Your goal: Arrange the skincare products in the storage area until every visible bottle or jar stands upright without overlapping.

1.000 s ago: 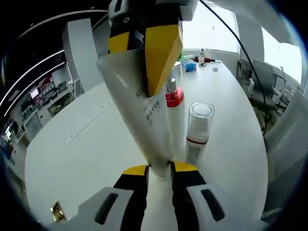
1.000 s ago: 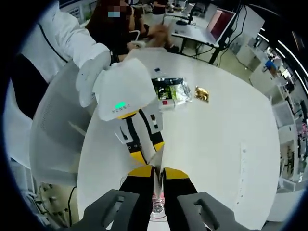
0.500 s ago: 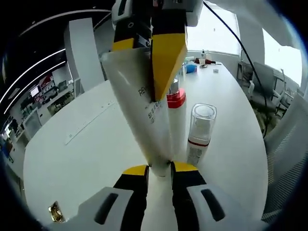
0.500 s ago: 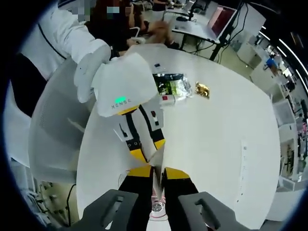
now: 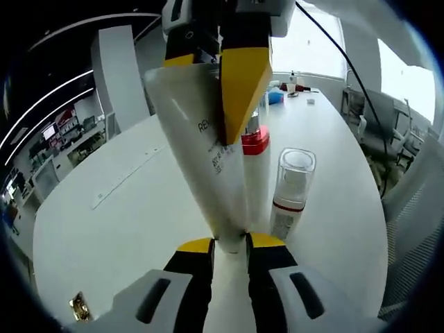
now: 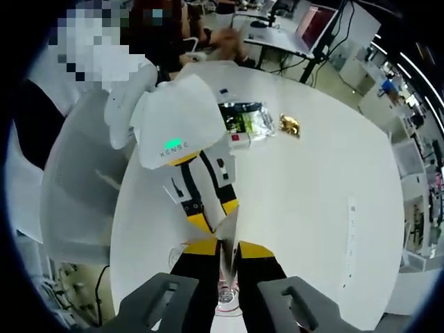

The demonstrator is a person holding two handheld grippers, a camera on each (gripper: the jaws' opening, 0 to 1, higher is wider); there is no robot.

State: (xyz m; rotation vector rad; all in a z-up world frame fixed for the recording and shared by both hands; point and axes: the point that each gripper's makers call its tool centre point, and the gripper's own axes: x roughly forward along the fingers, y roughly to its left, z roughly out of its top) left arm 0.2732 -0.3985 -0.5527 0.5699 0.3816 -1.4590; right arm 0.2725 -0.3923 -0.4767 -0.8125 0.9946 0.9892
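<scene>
A white tube (image 5: 208, 159) with grey print is held at both ends above the white table (image 5: 125, 208). My left gripper (image 5: 230, 244) is shut on its narrow cap end. My right gripper (image 5: 239, 76) comes in from the top and is shut on its flat crimped end. Behind the tube stand a white bottle with a red collar (image 5: 255, 173) and a bottle with a clear cap (image 5: 288, 191), both upright. In the right gripper view, my right gripper (image 6: 225, 250) pinches the tube's thin edge (image 6: 228, 225), and the left gripper (image 6: 205, 201) sits beyond it in a white-gloved hand (image 6: 121, 111).
A green packet (image 6: 246, 119), a small red and white box (image 6: 239, 141) and a gold wrapper (image 6: 290, 125) lie at one end of the table (image 6: 312, 201). Small items (image 5: 291, 84) sit at the other end. A mesh chair (image 6: 76, 194) stands beside the table edge.
Both views have shifted only slightly. The tube stays gripped at both ends and the two bottles stand where they were.
</scene>
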